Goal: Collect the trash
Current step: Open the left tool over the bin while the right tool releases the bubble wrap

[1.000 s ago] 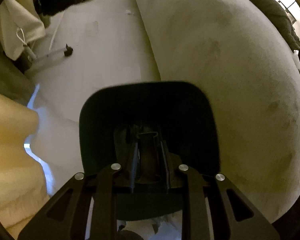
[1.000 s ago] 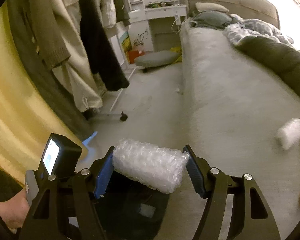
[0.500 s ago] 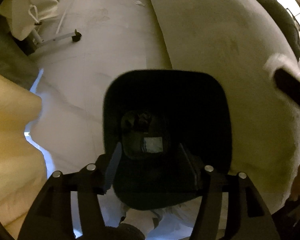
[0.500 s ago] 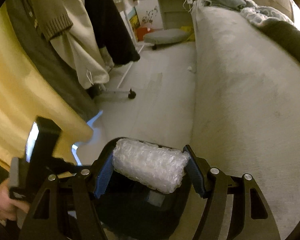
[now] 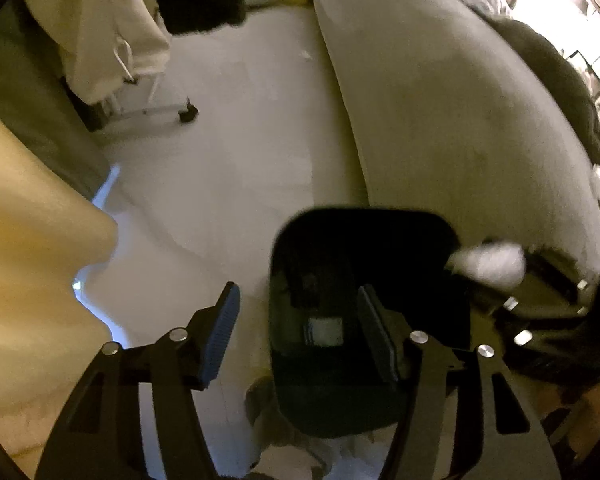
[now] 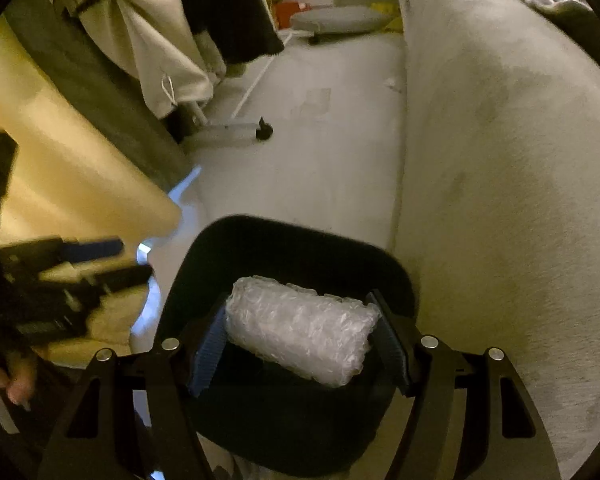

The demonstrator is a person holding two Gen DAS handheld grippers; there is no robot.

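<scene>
pale floor point(image 5: 236, 128), right gripper point(image 6: 300, 344) clamps bubble wrap point(image 6: 300, 340) over bin point(image 6: 284, 420), left gripper point(image 5: 300, 336) fingers wide

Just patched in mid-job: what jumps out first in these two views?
The white bubble wrap roll, clamped in the right gripper, sits right over the open black bin on the floor beside the beige bed. In the left view, the left gripper is open and holds nothing, one finger inside the bin's mouth.
</scene>
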